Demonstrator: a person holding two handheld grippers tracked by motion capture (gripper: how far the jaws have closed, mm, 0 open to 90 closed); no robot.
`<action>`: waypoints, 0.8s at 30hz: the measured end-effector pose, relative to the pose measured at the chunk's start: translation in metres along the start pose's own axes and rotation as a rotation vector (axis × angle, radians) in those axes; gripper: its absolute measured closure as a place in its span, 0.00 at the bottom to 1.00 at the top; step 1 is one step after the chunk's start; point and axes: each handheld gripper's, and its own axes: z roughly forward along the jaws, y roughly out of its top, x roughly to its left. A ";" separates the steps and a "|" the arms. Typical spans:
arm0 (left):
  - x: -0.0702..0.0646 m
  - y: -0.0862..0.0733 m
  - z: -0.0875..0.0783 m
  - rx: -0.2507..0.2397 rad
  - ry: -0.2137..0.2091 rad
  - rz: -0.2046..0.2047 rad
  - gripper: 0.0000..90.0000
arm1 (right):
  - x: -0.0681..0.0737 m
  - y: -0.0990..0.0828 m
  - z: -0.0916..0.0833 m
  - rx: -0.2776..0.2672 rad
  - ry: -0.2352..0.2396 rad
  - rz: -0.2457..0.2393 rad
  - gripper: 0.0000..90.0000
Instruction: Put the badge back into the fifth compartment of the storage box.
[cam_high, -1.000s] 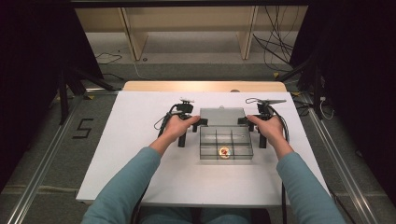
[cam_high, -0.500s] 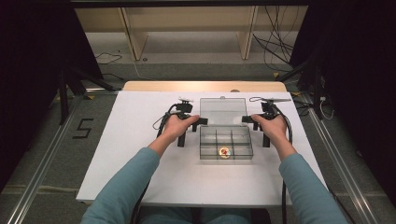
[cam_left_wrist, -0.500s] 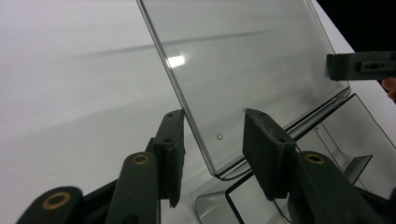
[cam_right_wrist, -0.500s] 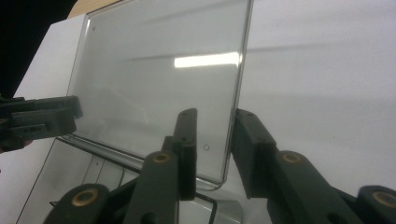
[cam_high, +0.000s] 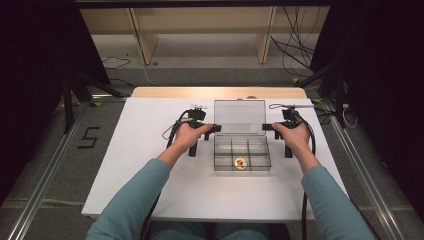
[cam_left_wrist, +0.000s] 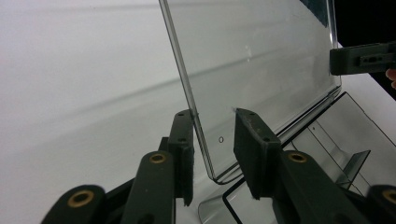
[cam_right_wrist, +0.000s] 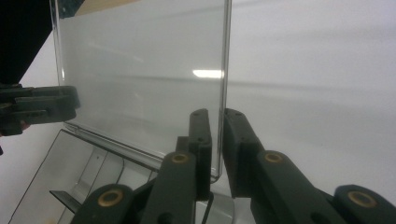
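Observation:
A clear plastic compartment box (cam_high: 242, 150) sits mid-table with its lid (cam_high: 240, 116) raised upright at the back. A small round orange-and-red item (cam_high: 240, 162) lies in a front compartment. My left gripper (cam_high: 216, 128) is at the lid's left edge. In the left gripper view it (cam_left_wrist: 212, 140) stands open, the lid (cam_left_wrist: 261, 60) edge between its jaws close to one pad. My right gripper (cam_high: 265, 127) is at the lid's right edge. In the right gripper view it (cam_right_wrist: 217, 135) is shut on the lid (cam_right_wrist: 140, 70) edge. Each gripper view also shows the other gripper's tip across the lid.
The white table top (cam_high: 150, 180) spreads wide on both sides of the box. A wooden strip (cam_high: 215, 92) runs along its far edge. Shelving (cam_high: 200, 30) and loose cables (cam_high: 295, 50) lie on the floor behind. A "5" mark (cam_high: 89, 137) is on the floor at left.
The lid has swung up and back from a lower tilt to nearly upright. Both hands have stayed at its side edges, the right one shifting slightly outward.

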 end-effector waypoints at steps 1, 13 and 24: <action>0.000 0.000 0.000 -0.003 0.001 0.007 0.77 | 0.000 0.000 0.000 -0.001 -0.001 -0.004 0.92; 0.002 0.000 -0.006 -0.014 -0.006 0.048 0.85 | 0.002 -0.003 -0.003 -0.022 -0.007 -0.064 0.94; 0.000 0.001 -0.009 -0.013 0.005 0.101 0.87 | 0.004 -0.007 -0.005 -0.051 -0.020 -0.112 0.95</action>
